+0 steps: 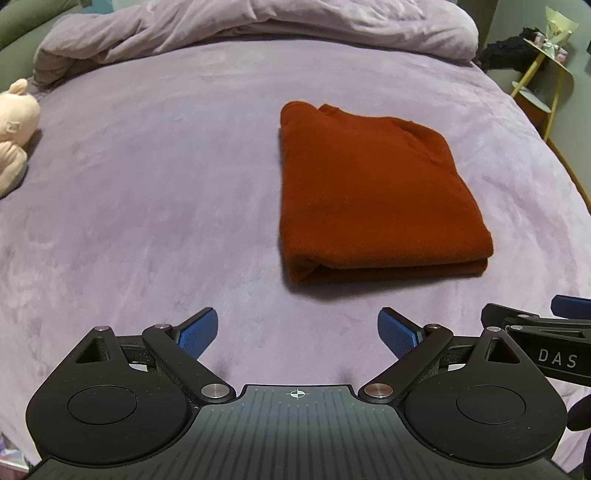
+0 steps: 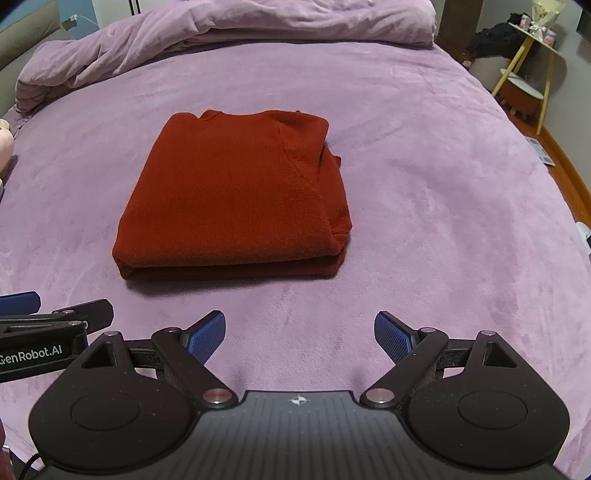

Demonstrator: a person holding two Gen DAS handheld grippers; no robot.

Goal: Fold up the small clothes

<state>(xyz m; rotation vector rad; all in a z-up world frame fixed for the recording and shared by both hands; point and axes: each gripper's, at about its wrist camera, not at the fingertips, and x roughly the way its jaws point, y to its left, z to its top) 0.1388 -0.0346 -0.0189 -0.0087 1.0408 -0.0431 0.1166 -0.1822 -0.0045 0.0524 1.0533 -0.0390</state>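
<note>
A rust-red knitted garment lies folded into a thick rectangle on the purple bed cover. In the right wrist view the same garment sits left of centre, its folded edge facing me. My left gripper hovers over bare cover just in front of it, jaws wide apart with nothing between the blue pads. My right gripper is likewise open and empty, close beside the left one, also short of the garment's near edge. Neither gripper touches the cloth.
A rumpled purple duvet is heaped along the far side of the bed. A pink plush toy lies at the left edge. A yellow-legged side table with dark items stands beyond the bed's right side.
</note>
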